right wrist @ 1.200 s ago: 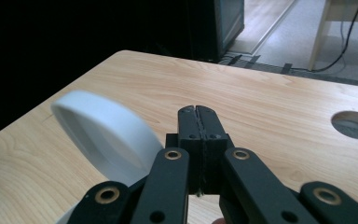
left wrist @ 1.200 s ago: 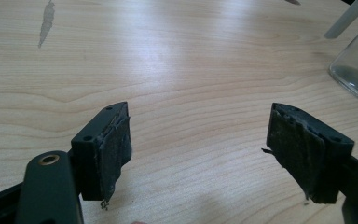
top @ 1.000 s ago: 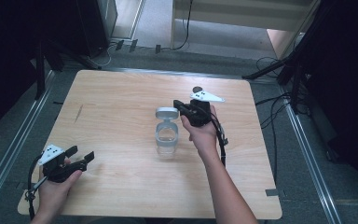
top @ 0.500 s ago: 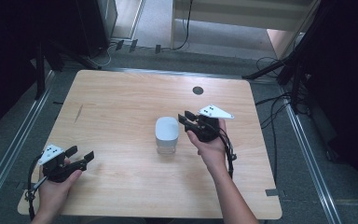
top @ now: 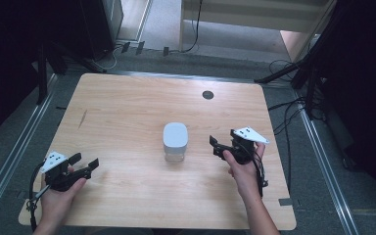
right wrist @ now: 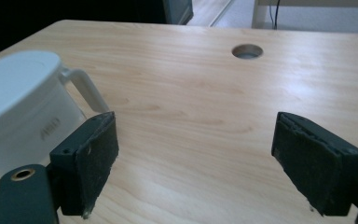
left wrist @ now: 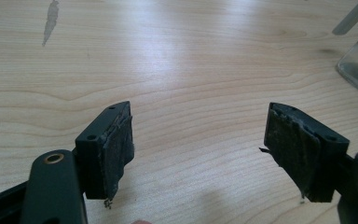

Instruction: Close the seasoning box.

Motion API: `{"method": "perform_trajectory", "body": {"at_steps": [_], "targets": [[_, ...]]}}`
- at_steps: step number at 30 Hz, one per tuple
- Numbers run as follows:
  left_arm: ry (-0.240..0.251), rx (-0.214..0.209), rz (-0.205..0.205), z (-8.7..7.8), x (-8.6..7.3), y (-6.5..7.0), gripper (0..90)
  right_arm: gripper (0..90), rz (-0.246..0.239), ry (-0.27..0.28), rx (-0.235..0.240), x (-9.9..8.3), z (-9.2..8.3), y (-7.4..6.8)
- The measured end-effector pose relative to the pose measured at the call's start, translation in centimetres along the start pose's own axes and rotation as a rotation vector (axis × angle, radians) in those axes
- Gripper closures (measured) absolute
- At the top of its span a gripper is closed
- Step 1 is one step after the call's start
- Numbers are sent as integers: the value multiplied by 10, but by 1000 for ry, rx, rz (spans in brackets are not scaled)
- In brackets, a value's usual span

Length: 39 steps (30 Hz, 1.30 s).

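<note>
At the lower left of the high view my left gripper (top: 85, 161) rests on the wooden table (top: 127, 112), jaws spread apart with nothing between them. In the middle of the frame stands the white-lidded container (top: 175, 142), upright. Right of it, near but apart, my right gripper (top: 216, 147) has its jaws wide, empty, pointing toward the container

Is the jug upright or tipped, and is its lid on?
Upright, lid on. In the high view the jug stands on the table; its white lid caps it in the right gripper view.
</note>
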State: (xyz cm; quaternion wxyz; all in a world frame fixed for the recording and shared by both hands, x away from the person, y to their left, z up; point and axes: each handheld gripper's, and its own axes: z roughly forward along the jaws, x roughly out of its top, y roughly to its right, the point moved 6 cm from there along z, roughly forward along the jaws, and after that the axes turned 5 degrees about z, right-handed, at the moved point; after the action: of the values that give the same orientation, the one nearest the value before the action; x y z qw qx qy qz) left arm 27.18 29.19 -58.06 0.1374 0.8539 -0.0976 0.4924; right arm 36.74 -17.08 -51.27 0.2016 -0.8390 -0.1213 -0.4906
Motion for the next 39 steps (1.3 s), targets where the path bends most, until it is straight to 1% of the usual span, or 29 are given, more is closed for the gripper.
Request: {"method": "perform_trajectory", "body": {"at_steps": [5, 6, 7, 9, 10, 11, 14, 15, 16, 18, 23, 24, 25, 26, 28, 30, 32, 35, 36, 39], "targets": [[1, 1, -1, 0, 0, 0, 241, 153, 31, -6, -33, -16, -12, 23], [1, 1, 0, 0, 0, 0, 241, 156, 54, -6, -47, -22, -17, 33], [1, 1, -2, 0, 0, 0, 241, 156, 54, -6, -47, -22, -17, 33], [3, -1, -1, 0, 0, 0, 241, 157, 69, -12, -62, -30, -21, 43], [3, 0, -2, 0, 0, 0, 242, 158, 76, -25, -88, -37, -26, 52], [3, -1, -2, 0, 0, 0, 242, 158, 76, -25, -88, -37, -26, 52], [2, -1, -5, 0, 0, -1, 241, 159, 86, -31, -110, -47, -34, 66], [2, -1, -9, 0, 0, 0, 242, 159, 91, -45, -126, -54, -40, 74], [2, -1, -9, 0, 0, 0, 242, 159, 91, -45, -126, -54, -40, 74], [1, 0, -8, 0, 0, 0, 243, 160, 91, -53, -139, -60, -46, 81], [0, 3, -10, 0, 0, -1, 248, 163, 113, -59, -160, -72, -63, 98], [0, 4, -10, 0, 0, -1, 248, 163, 116, -61, -170, -74, -66, 102], [0, 4, -11, 0, 0, -1, 248, 164, 129, -64, -183, -78, -73, 109], [0, 4, -11, 0, 0, -1, 249, 164, 129, -64, -183, -78, -73, 109], [1, 4, -11, 0, 0, -1, 248, 164, 127, -65, -195, -81, -80, 115], [0, 3, -16, 0, 0, -1, 249, 164, 139, -63, -201, -84, -87, 119], [1, 2, -17, 0, 0, -1, 249, 165, 139, -59, -210, -87, -94, 123], [-1, 4, -13, 0, 0, -2, 250, 165, 136, -75, -224, -98, -104, 128], [-1, 4, -13, 0, 0, -2, 250, 165, 136, -75, -224, -98, -104, 128], [-3, 5, -13, 0, 0, -2, 253, 166, 132, -68, -220, -100, -111, 128]]}}
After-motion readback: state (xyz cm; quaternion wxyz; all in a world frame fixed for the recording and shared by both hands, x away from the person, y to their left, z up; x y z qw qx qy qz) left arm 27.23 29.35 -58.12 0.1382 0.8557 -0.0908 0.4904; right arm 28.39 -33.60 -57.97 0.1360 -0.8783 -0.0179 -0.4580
